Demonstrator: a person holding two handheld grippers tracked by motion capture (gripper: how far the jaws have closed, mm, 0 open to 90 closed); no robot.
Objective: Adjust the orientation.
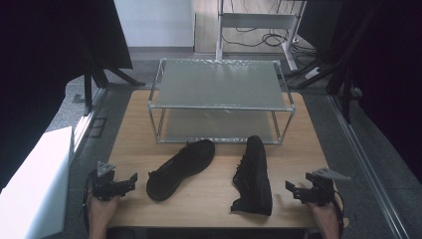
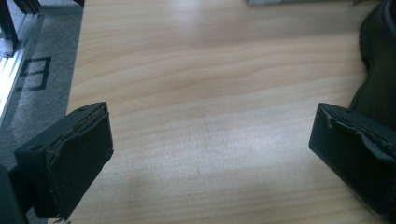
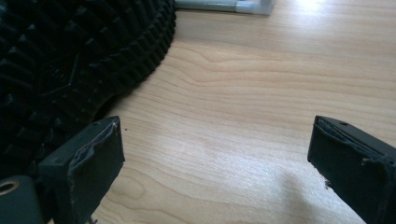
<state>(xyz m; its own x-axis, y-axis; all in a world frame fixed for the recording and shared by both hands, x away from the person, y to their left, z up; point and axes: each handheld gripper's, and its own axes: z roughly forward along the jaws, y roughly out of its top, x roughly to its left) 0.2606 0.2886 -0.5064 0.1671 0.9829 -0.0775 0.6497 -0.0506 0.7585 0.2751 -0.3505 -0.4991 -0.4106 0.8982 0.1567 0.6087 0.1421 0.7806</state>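
Both grippers' jaws stand apart, empty: we bring left gripper (image 1: 130,178) onto the left shoe (image 1: 180,168) near the rack (image 1: 219,106), gripping its collar squarely.

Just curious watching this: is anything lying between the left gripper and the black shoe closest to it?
Nothing visible. The left gripper sits open beside the left shoe, with bare wooden table between them. In the left gripper view, the shoe shows just past one jaw.

Two black shoes lie on my desk (image 1: 209,199). The left shoe (image 1: 180,168) rests upright and angled. The right shoe (image 1: 254,175) lies tipped on its side, sole outward.
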